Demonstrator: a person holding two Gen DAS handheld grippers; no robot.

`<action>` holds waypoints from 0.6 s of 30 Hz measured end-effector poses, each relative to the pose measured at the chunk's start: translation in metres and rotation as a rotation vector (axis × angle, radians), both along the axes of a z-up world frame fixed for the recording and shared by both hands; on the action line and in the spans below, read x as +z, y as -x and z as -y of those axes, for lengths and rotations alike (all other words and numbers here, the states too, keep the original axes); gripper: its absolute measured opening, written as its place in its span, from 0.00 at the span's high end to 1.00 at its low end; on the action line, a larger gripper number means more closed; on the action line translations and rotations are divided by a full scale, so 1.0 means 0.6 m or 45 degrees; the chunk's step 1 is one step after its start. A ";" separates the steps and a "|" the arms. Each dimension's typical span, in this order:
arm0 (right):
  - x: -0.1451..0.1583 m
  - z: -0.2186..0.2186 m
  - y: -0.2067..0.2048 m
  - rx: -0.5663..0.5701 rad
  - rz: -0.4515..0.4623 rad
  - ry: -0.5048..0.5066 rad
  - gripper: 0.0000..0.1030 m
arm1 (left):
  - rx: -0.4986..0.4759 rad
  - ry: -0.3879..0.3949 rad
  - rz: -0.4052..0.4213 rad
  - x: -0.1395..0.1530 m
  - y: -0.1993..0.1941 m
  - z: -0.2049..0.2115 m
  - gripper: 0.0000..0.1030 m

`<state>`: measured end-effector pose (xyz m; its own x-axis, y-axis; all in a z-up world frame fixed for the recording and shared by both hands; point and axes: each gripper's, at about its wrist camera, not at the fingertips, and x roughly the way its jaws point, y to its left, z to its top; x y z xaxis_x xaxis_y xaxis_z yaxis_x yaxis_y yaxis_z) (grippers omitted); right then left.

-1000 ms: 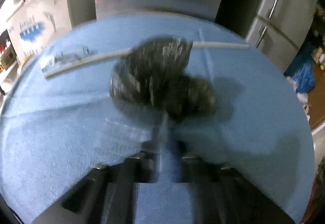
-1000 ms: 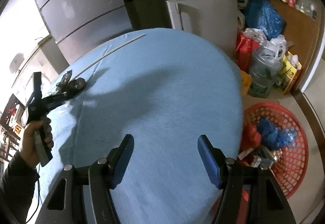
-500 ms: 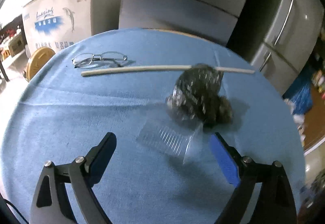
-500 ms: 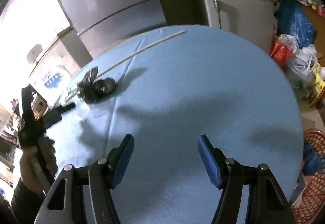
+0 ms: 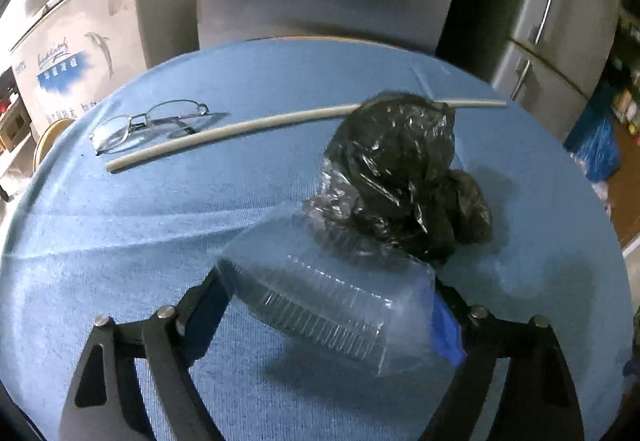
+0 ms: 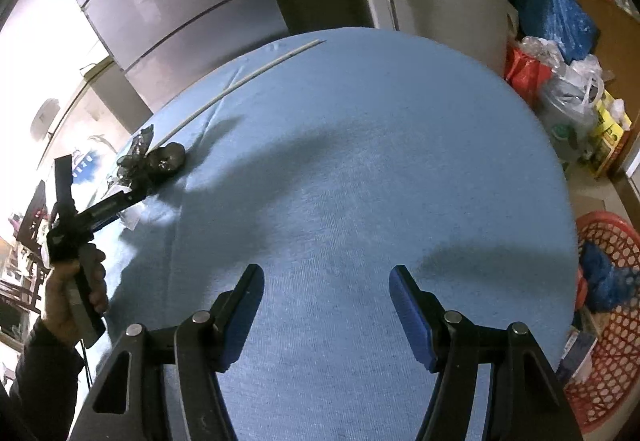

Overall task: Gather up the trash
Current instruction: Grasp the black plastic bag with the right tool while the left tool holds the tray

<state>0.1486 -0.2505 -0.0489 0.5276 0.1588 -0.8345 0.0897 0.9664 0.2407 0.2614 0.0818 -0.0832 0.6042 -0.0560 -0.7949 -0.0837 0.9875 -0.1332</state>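
Observation:
A clear plastic cup [image 5: 332,305] lies on its side on the blue tablecloth [image 5: 160,221]. It sits between the fingers of my left gripper [image 5: 328,287], whose jaws are closing around it, and I cannot see the pads pressing it. Just beyond the cup rests a crumpled black plastic bag [image 5: 396,177]. In the right wrist view the same bag [image 6: 166,159] lies at the far left, with the left gripper [image 6: 132,193] in a person's hand [image 6: 76,289]. My right gripper [image 6: 326,271] stands open over bare cloth, nothing between its fingers.
A pair of glasses [image 5: 148,123] and a long white rod [image 5: 280,121] lie at the far side of the round table. A red basket [image 6: 612,321] with trash stands on the floor at the right, near plastic bags [image 6: 568,105]. Grey fridges [image 5: 552,21] stand behind.
My left gripper has gone from shut to wide open, the black bag now lies on the cloth, and the gripper has come up to the cup. My right gripper swung left and sank over the table.

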 end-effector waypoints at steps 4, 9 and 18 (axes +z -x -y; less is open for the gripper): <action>0.000 -0.004 -0.005 0.008 -0.002 -0.001 0.33 | 0.011 0.018 0.022 0.009 0.024 -0.010 0.28; 0.012 -0.033 -0.033 0.057 0.032 0.005 0.33 | 0.079 0.004 0.022 0.012 0.083 -0.026 0.29; 0.036 -0.220 -0.192 0.317 0.106 -0.025 0.33 | 0.181 -0.047 0.031 0.021 0.208 -0.023 0.28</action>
<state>0.2639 -0.1183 -0.0271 0.5369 0.3082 -0.7854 -0.1708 0.9513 0.2565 0.1367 0.0953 -0.0706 0.6231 0.0606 -0.7798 -0.2201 0.9703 -0.1005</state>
